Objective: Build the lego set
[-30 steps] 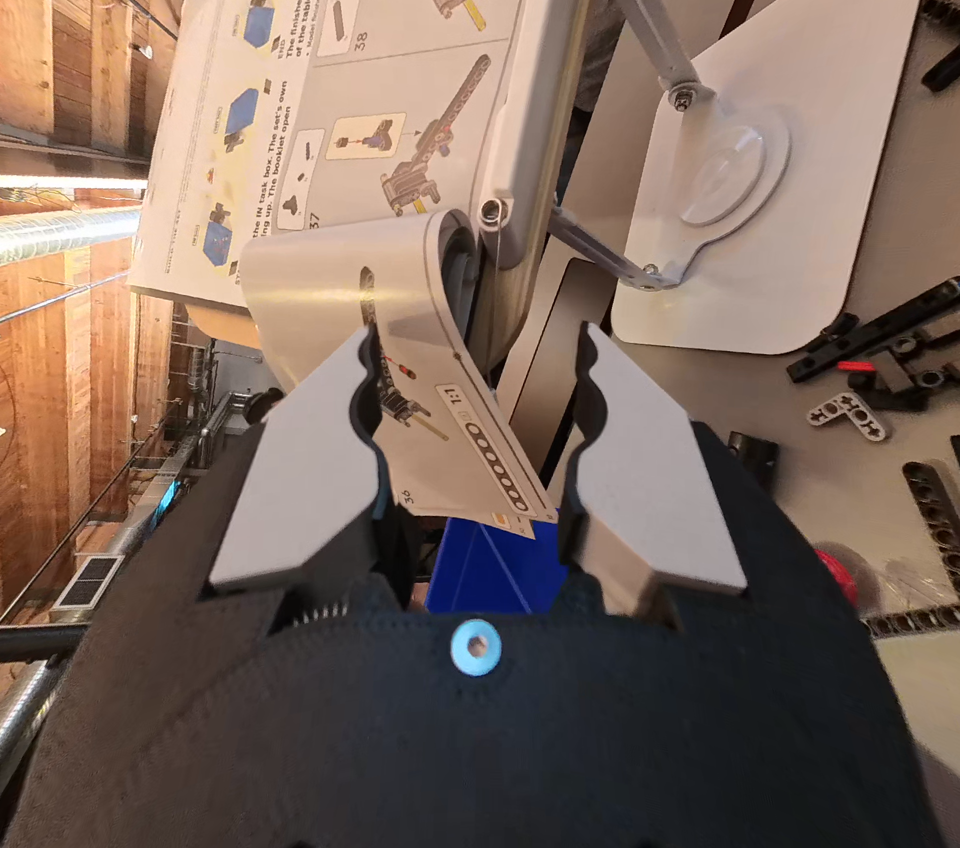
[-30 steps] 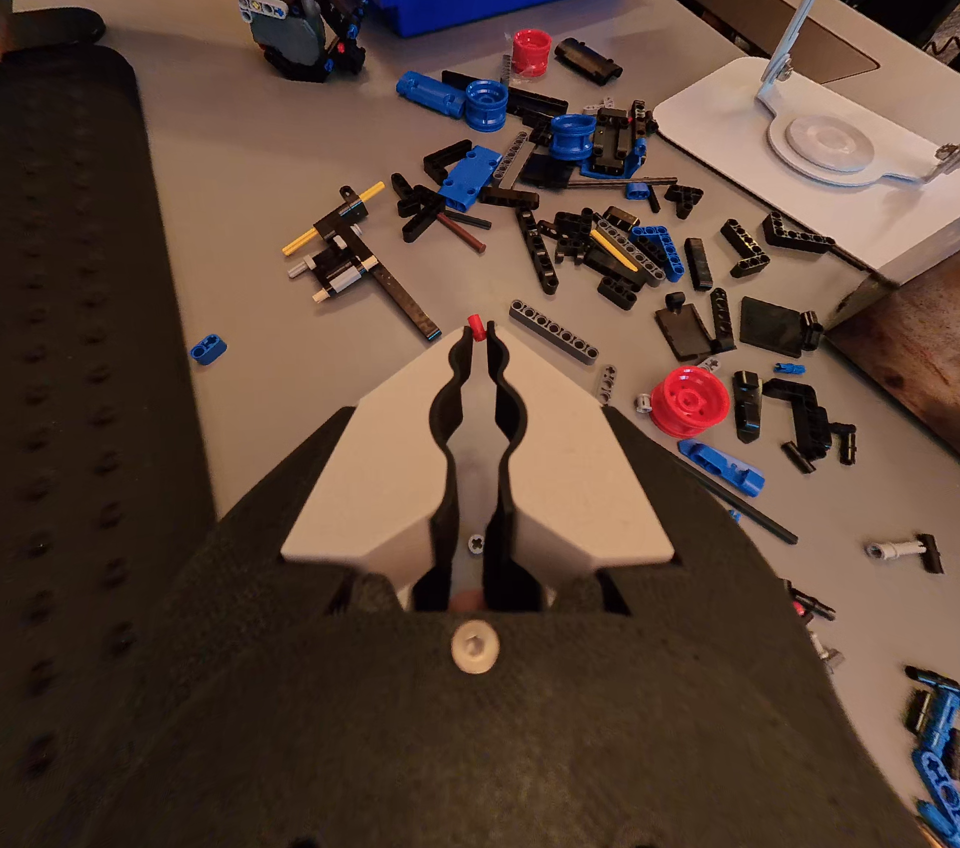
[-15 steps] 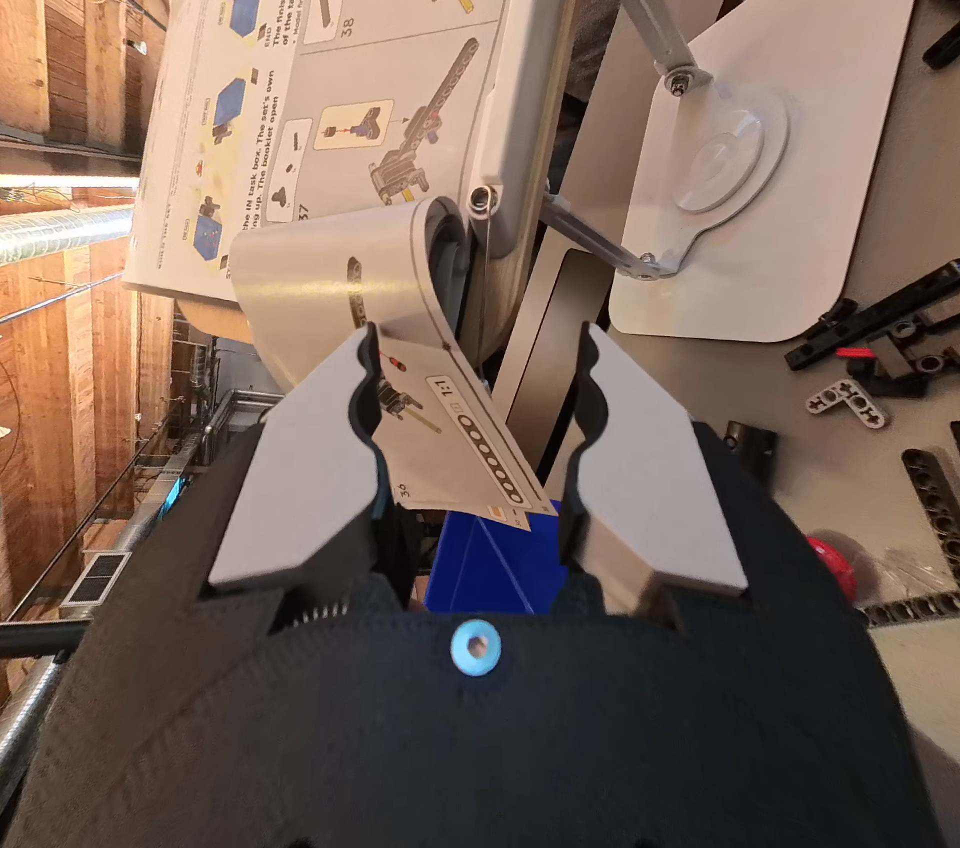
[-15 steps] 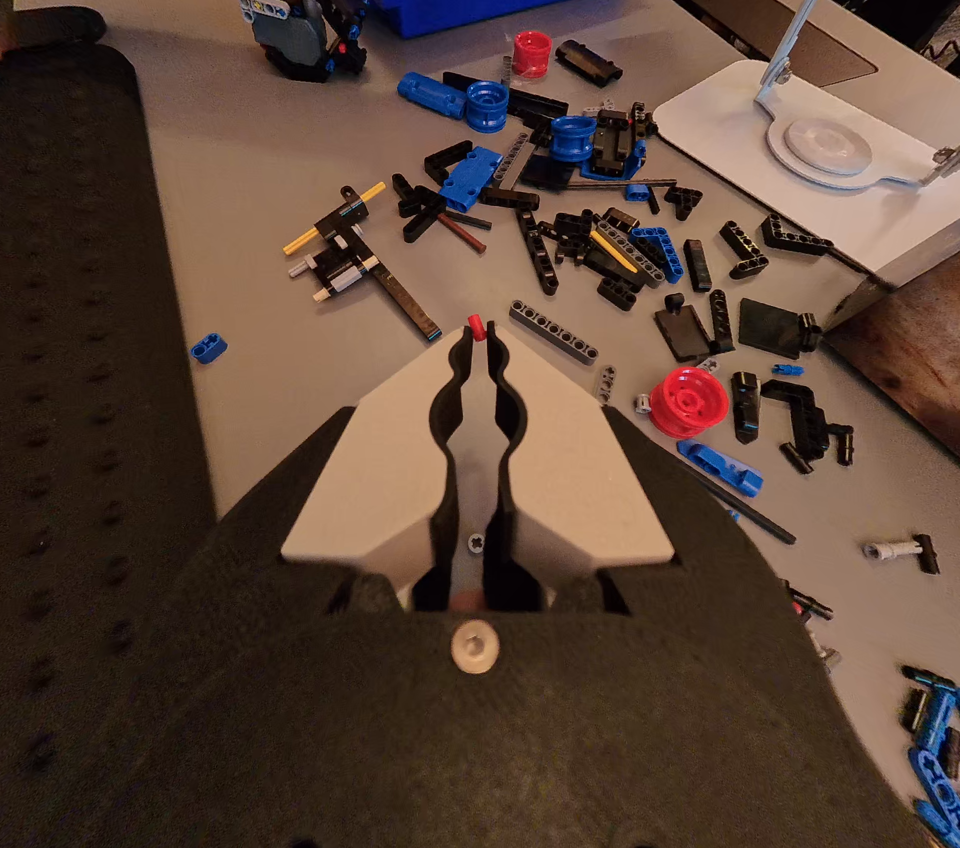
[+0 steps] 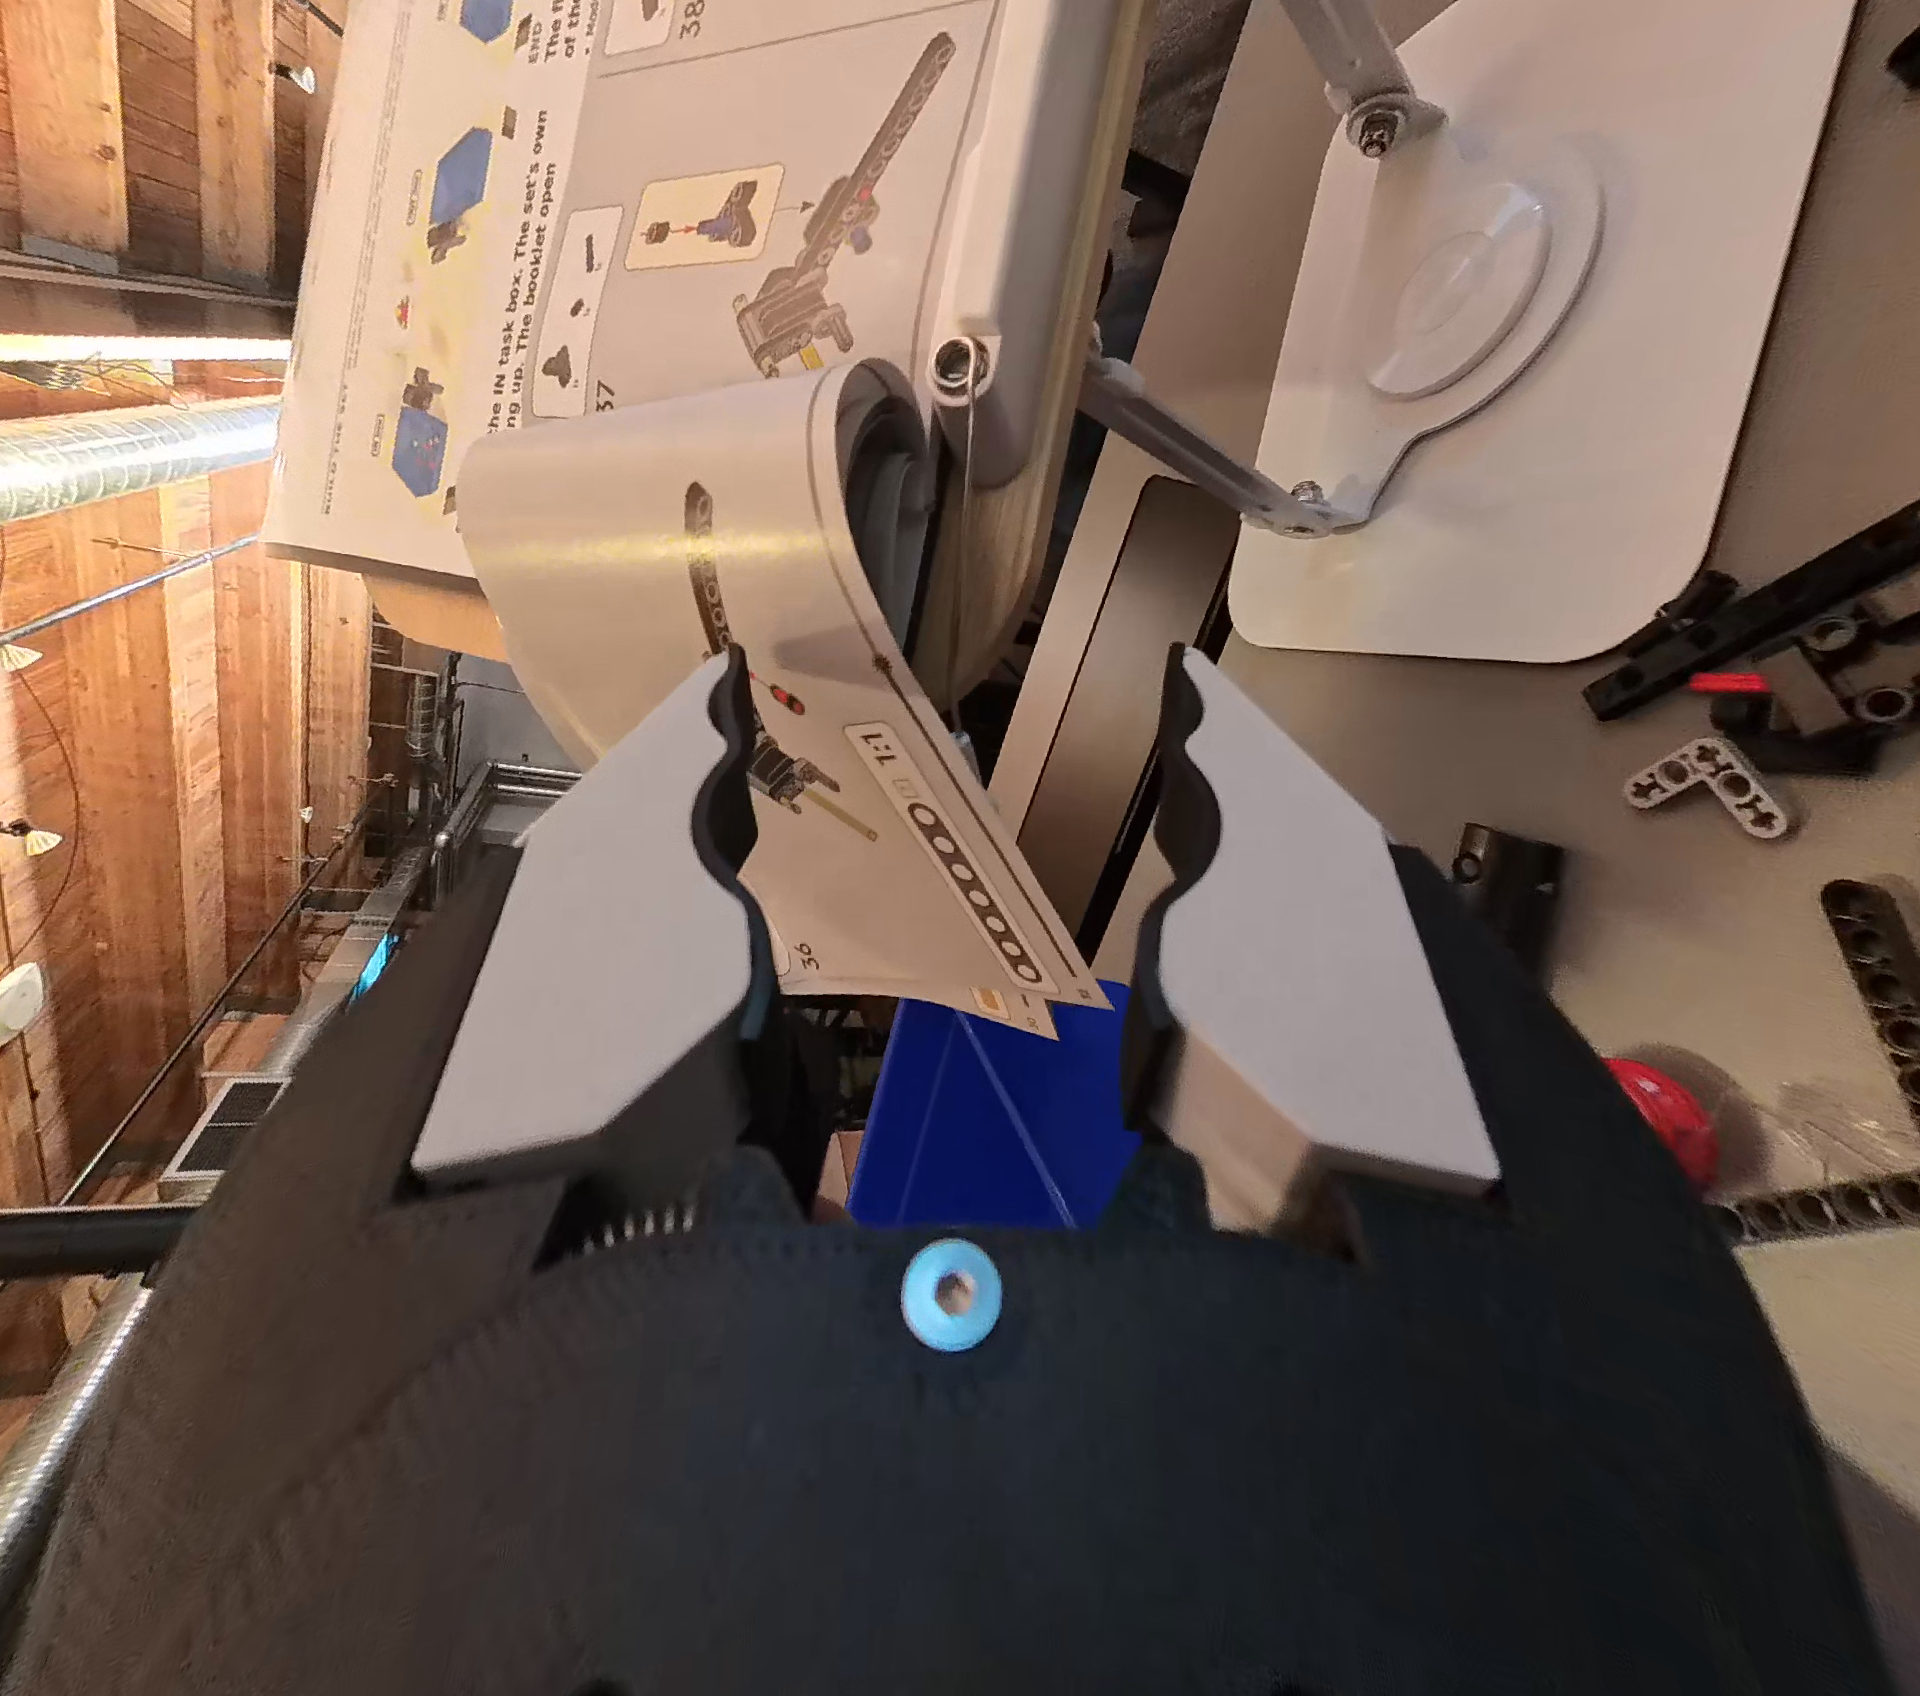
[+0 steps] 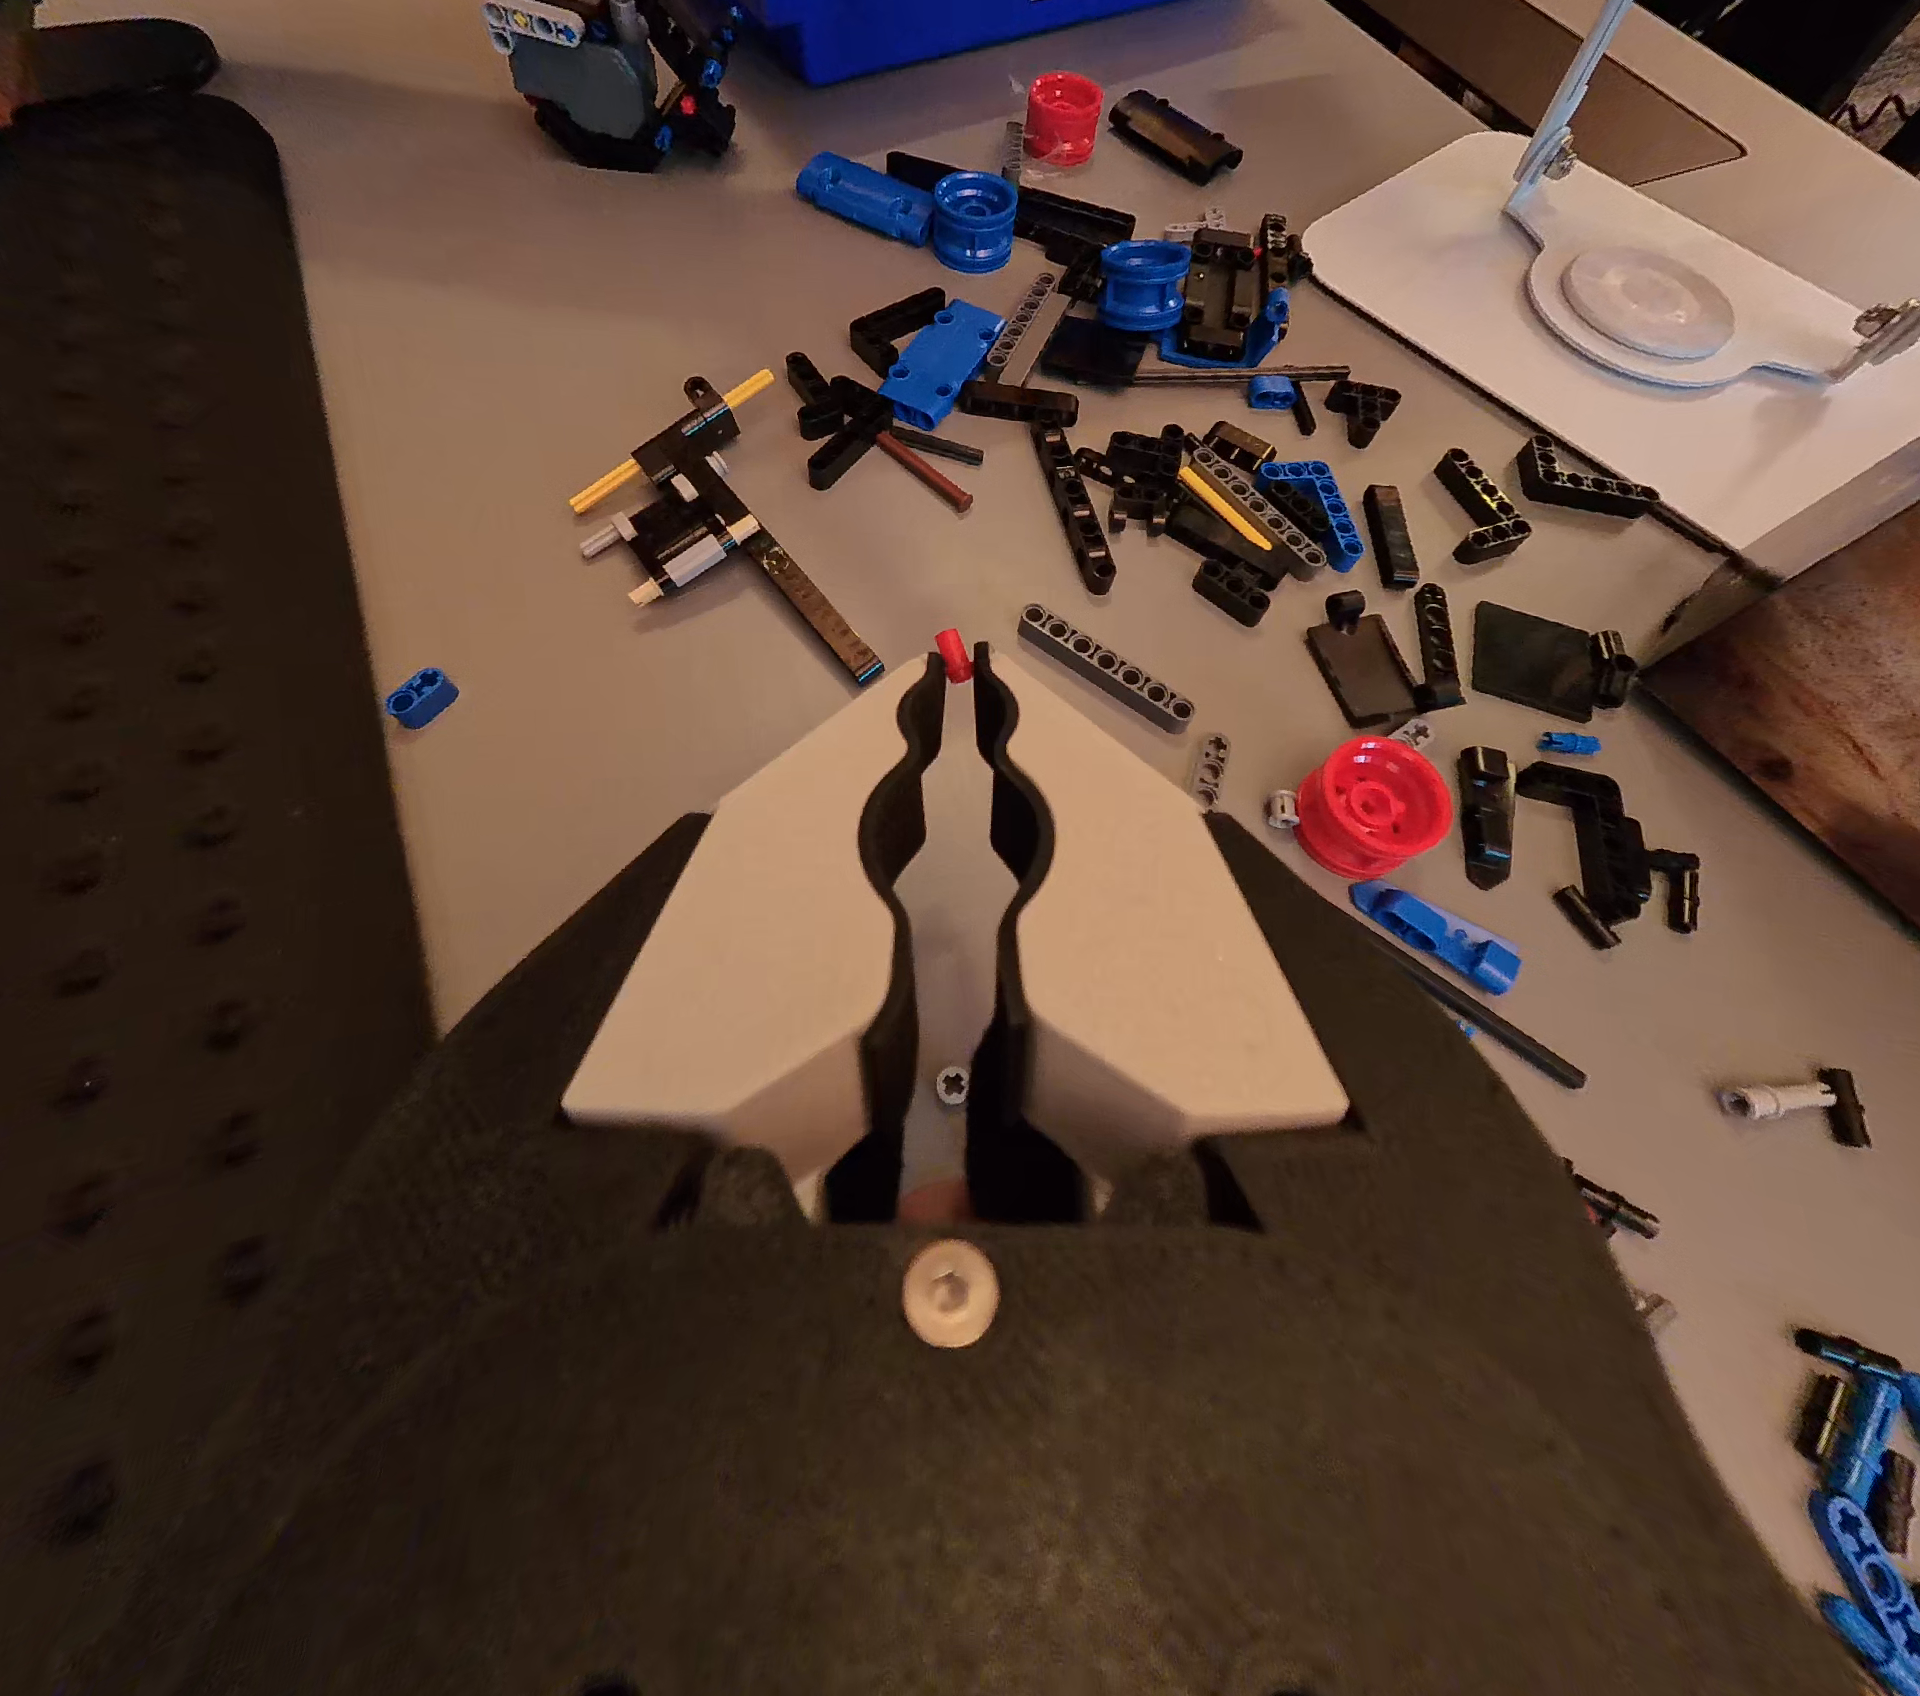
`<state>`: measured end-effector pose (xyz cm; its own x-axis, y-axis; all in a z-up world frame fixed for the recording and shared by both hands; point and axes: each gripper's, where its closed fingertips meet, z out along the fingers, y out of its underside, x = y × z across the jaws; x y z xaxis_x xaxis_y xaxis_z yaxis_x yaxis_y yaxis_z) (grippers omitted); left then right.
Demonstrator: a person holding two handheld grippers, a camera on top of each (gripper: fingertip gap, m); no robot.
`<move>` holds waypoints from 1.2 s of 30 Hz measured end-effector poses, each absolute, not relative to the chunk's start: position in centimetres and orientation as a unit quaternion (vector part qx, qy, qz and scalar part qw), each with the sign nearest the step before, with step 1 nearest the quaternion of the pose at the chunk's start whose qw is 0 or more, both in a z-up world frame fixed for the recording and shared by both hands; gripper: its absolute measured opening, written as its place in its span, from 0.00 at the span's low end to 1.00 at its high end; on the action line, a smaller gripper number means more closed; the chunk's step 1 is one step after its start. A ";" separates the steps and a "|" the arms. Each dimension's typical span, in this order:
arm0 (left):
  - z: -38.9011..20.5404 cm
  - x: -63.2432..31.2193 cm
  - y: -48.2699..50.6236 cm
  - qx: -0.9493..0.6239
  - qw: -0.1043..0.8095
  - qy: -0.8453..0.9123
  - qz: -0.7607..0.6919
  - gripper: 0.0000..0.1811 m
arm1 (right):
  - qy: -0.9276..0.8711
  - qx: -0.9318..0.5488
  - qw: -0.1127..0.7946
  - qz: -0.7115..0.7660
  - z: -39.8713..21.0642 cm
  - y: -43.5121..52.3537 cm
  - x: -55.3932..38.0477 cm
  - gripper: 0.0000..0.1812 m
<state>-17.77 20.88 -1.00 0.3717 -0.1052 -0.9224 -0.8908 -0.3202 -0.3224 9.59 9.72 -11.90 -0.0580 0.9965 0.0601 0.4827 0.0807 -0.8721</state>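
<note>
Page-turning is what I'm judging the left gripper [image 5: 951,825] to be doing: its fingers are standing wide, a curled page [image 5: 665,545] of the instruction booklet [image 5: 748,119] drooping between them and lying against one finger. I'm aiming to catch only that leaf near its free edge and fold it gently. Meanwhile the right gripper [image 6: 961,667] is pinching a small red pin [image 6: 950,654] at its tips, hovering above the loose pieces [image 6: 1226,493] on the table [image 6: 436,358]
</note>
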 end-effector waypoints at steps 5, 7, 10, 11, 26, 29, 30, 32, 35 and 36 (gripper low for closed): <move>-1.4 -17.8 20.9 -0.693 0.454 0.363 0.428 0.43 | -0.637 -0.580 0.367 0.351 -11.9 9.7 9.6 0.02; -1.1 -18.1 20.7 -0.690 0.453 0.360 0.435 0.43 | -0.636 -0.581 0.368 0.350 -11.9 9.8 9.6 0.02; -0.3 -17.9 19.6 -0.690 0.467 0.350 0.429 0.43 | -0.635 -0.580 0.369 0.353 -11.7 9.7 9.5 0.02; -0.2 -17.6 19.1 -0.691 0.469 0.351 0.423 0.44 | -0.635 -0.580 0.369 0.352 -11.6 9.7 9.5 0.02; -11.1 0.4 8.1 -0.721 0.439 0.515 0.149 0.37 | -0.690 -0.562 0.343 0.300 -14.0 7.6 8.6 0.02; -13.2 2.4 6.6 -0.729 0.418 0.534 0.099 0.32 | -0.692 -0.563 0.340 0.298 -14.3 7.5 8.7 0.02; -13.6 2.9 6.2 -0.734 0.413 0.534 0.078 0.29 | -0.692 -0.563 0.339 0.300 -14.3 7.4 8.7 0.02; -14.2 3.6 6.0 -0.742 0.407 0.530 0.051 0.27 | -0.693 -0.564 0.337 0.298 -14.5 7.4 8.8 0.02; -15.1 4.1 6.4 -0.754 0.393 0.524 0.042 0.25 | -0.698 -0.562 0.337 0.289 -14.9 7.4 8.9 0.02; -15.3 4.2 6.8 -0.760 0.391 0.518 0.041 0.25 | -0.699 -0.562 0.337 0.287 -15.0 7.4 8.9 0.02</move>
